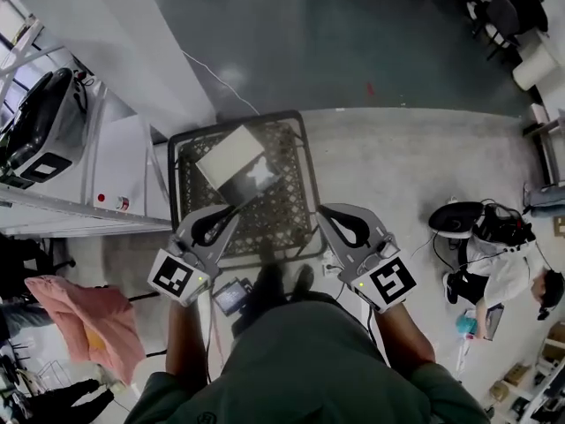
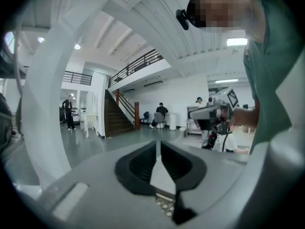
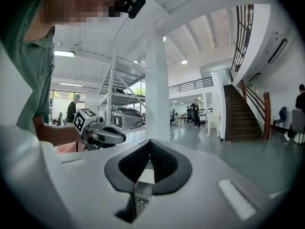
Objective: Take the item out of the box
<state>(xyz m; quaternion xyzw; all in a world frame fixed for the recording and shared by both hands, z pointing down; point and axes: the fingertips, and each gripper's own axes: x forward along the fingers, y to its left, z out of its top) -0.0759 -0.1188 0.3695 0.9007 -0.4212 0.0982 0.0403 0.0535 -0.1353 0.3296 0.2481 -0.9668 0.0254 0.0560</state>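
- Our left gripper [image 1: 227,214] reaches over the near edge of the square black perforated metal table [image 1: 296,193]. Its fingers are only a sliver apart, with nothing in them.
- Our right gripper [image 1: 326,215] is just beside the table's near right corner, fingers pressed together and empty too.
- The pale cardboard box [image 1: 228,153] sits on the table's far left part, clear of both grippers. There's something glossy [image 1: 261,175] at its near corner, maybe a wrapper, hard to say.
- Room-wise we've got a shiny grey-green floor [image 1: 353,42], white metal shelving [image 1: 88,215] on the left and a dark wooden staircase [image 3: 244,116].

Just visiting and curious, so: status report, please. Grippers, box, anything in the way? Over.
Left gripper barely ajar, right gripper shut, both empty. Pale box untouched on black lattice top. Nothing between them.
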